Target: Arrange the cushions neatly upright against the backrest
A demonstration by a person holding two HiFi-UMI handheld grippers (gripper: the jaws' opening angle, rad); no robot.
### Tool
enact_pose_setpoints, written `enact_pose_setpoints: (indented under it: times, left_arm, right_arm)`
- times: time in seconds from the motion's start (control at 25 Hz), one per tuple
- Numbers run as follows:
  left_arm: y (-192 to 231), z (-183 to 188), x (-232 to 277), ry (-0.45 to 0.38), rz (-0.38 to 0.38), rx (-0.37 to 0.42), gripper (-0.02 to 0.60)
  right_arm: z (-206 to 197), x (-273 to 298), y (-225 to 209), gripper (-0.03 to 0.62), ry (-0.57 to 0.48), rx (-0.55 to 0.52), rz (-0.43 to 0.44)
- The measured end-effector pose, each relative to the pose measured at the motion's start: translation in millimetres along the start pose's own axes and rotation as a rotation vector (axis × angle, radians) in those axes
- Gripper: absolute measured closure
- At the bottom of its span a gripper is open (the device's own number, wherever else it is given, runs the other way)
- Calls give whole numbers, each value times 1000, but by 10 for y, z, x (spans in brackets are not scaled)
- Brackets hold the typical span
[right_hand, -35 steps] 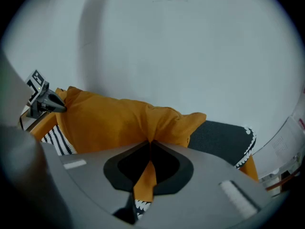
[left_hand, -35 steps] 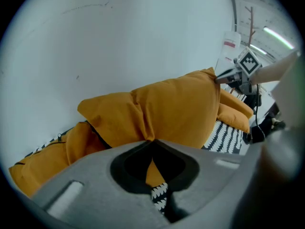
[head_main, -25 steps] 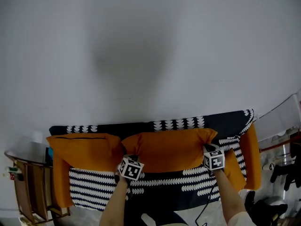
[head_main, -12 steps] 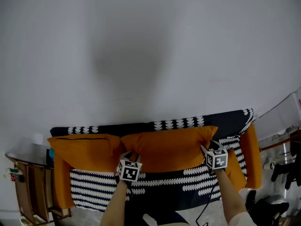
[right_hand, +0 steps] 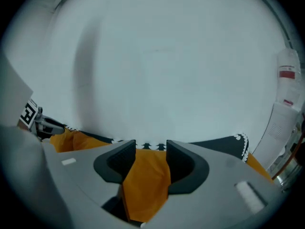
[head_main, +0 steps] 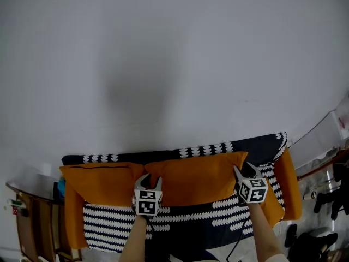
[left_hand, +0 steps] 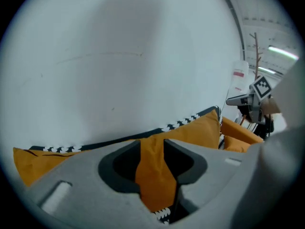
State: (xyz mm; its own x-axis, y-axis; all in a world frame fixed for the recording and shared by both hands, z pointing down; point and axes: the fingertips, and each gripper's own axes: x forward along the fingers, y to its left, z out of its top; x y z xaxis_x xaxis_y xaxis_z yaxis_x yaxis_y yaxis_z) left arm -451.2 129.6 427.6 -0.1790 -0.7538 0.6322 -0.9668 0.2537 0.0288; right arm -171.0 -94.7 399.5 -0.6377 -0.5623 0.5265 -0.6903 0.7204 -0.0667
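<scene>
Nearest, two forearms (head_main: 132,243) reach in from the bottom edge over the sofa (head_main: 180,217), black cover w/ white scallop print. L of it stands a wooden side piece (head_main: 31,222).

left gripper (head_main: 151,182) sits at the mid cushion's (head_main: 197,178) L end. Its jaws have just been opening, now about half apart; orange cloth shows in the gap, not pinched. right gripper (head_main: 245,172) is at the same cushion's R top corner. Its jaws have just sprung wide, then eased in a touch; orange cloth in the gap, no pinch.

Mid cushion stands on its long edge, long axis L-R along the backrest (head_main: 256,144), face toward the person. Its L end touches the left cushion (head_main: 101,180), also upright. Another orange cushion (head_main: 287,178) leans at the R arm. Behind all, a plain wall (head_main: 174,64)
</scene>
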Motion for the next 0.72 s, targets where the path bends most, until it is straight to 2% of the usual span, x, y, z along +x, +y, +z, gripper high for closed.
enact_pose_setpoints:
  times: [0.16,0.32,0.4,0.48,0.6,0.72]
  left_arm:
    - [-16,424,-324,-115,-3,-5,422]
    - [-80,863,-694,-236,-21,3,428]
    - [-125,1051,-891,-295,-31,18,455]
    - [-167,1216,-1092,-350,-36,29,504]
    - [-242,1405,-1372,-418,-45,35,576]
    - [-345,1499,-1615,-466,-67,47,577]
  right_arm:
    - [319,-323,236,418,-110,15,-10]
    - [620,-688,421,493,-208,-9,-49]
    - [758,-897,502,521,-257,-19,-75]
    - [876,-1102,578,578,-302,-23,-100]
    - [985,-1384,678,585,-352,-16,-138]
    - [1023,-1647,803,585,-389,-12,-177]
